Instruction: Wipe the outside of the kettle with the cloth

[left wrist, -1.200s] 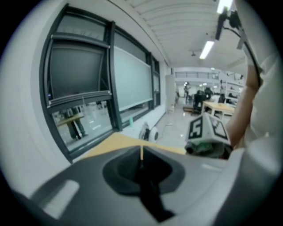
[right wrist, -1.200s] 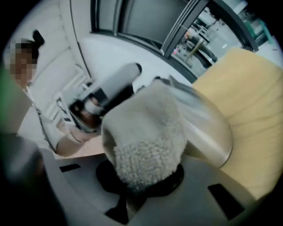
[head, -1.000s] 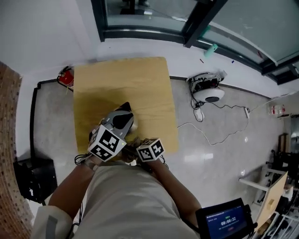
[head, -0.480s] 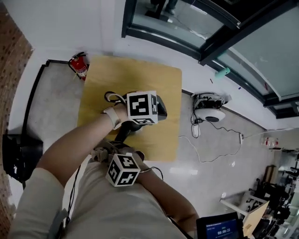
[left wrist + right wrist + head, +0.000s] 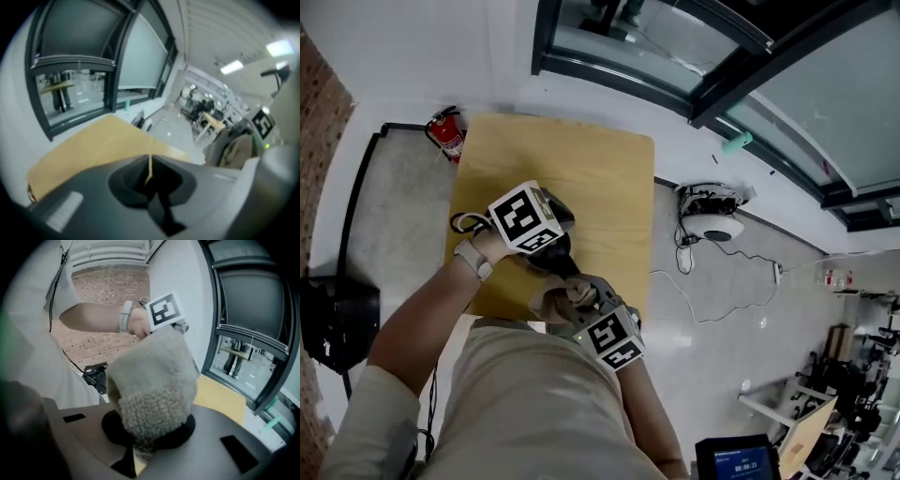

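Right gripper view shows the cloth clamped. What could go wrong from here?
1. The cloth bulges up in front of the right gripper and blocks much of its view, so contact may be misjudged.
2. The left gripper has its jaws together on nothing, and I cannot make out the kettle in any view. Unbraced, it might slide when wiped.
3. In the head view both grippers sit by the near edge of the table, so a shove could send something off.
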Demonstrator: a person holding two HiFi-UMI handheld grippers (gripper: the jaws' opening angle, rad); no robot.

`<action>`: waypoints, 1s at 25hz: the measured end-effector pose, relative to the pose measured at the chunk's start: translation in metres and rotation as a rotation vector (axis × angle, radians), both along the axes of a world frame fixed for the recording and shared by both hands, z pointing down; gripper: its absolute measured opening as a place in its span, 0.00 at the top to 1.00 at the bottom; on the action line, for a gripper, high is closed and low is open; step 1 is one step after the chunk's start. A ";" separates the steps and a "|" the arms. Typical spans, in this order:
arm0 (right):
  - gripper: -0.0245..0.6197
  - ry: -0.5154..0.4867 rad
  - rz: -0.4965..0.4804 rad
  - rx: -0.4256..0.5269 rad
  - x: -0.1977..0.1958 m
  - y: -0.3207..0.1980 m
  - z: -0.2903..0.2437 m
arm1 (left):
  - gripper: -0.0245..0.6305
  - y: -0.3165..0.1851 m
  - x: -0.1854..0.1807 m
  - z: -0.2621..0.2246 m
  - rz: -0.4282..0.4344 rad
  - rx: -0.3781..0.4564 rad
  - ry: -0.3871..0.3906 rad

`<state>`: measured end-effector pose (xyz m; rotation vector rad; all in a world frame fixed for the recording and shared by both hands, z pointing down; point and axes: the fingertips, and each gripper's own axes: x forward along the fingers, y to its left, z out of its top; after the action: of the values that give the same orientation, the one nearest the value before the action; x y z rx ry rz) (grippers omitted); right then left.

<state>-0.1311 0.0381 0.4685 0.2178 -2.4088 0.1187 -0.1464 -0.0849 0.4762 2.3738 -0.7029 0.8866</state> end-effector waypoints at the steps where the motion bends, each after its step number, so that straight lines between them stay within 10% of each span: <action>1: 0.88 -0.003 0.023 0.018 0.006 -0.008 0.001 | 0.96 0.004 -0.006 -0.003 -0.068 -0.024 0.064; 6: 0.88 0.027 0.235 0.100 0.038 -0.074 0.026 | 0.98 0.032 -0.032 -0.018 -0.530 -0.038 0.388; 9: 0.88 -0.114 0.428 -0.107 0.047 -0.097 0.042 | 0.98 0.060 -0.028 -0.020 -0.635 -0.071 0.512; 14: 0.88 -0.847 0.725 -0.458 0.064 -0.095 -0.014 | 0.98 0.073 -0.004 -0.050 -0.556 0.140 0.562; 19: 0.88 -0.456 0.824 -0.669 0.076 -0.083 0.117 | 0.97 0.079 0.024 -0.046 -0.405 0.257 0.344; 23: 0.88 -0.950 0.529 -0.605 0.060 -0.077 -0.007 | 0.97 0.086 0.031 -0.042 -0.318 0.310 0.241; 25: 0.88 -0.788 0.633 -0.615 0.062 -0.084 0.044 | 0.97 0.087 0.032 -0.040 -0.284 0.329 0.195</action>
<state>-0.0687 -0.0454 0.5126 0.7375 -2.7940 1.4350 -0.1139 0.0021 0.4361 2.5084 -1.1415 0.4396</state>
